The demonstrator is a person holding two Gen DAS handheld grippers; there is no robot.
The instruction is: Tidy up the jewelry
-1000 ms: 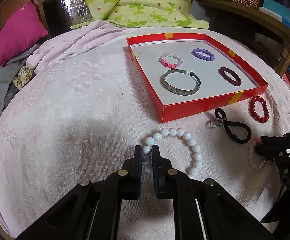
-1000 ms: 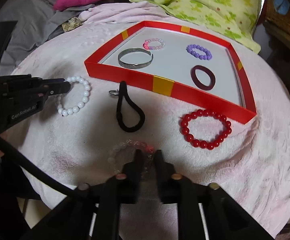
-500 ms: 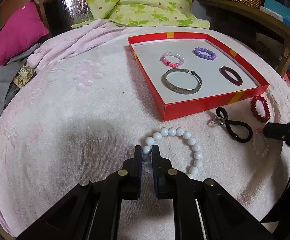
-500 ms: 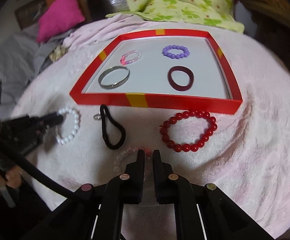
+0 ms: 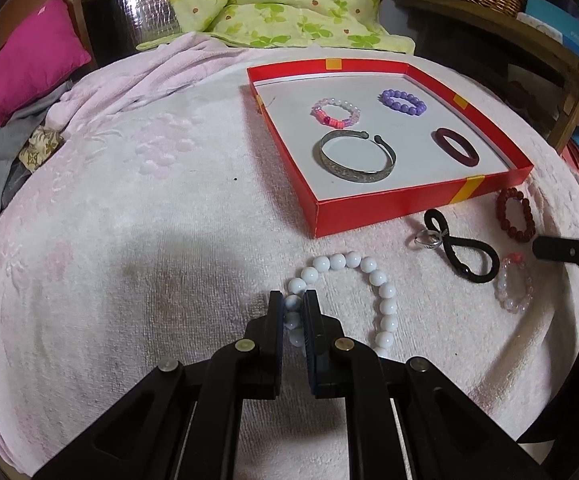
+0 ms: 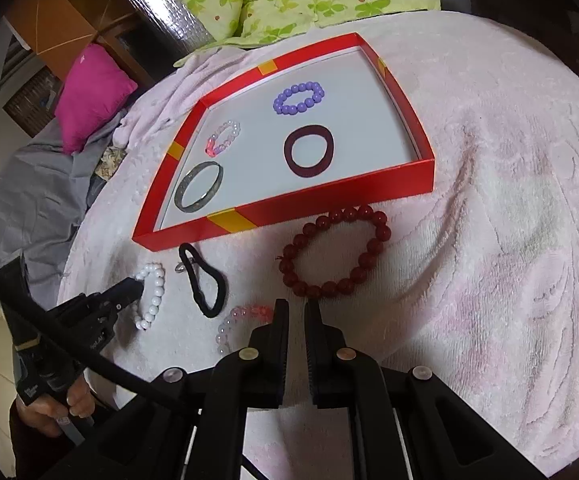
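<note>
black hair tie (image 5: 463, 254) beside ring (image 5: 426, 238) (touching)

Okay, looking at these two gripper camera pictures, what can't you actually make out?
- White bead bracelet: its near end is hidden behind the left hand-held gripper in the left wrist view.
- Pale pink bracelet: partly covered by the right hand-held gripper in the right wrist view.
- Small silver ring: too small to read any detail; mostly hidden behind the black hair tie in the right wrist view.
</note>
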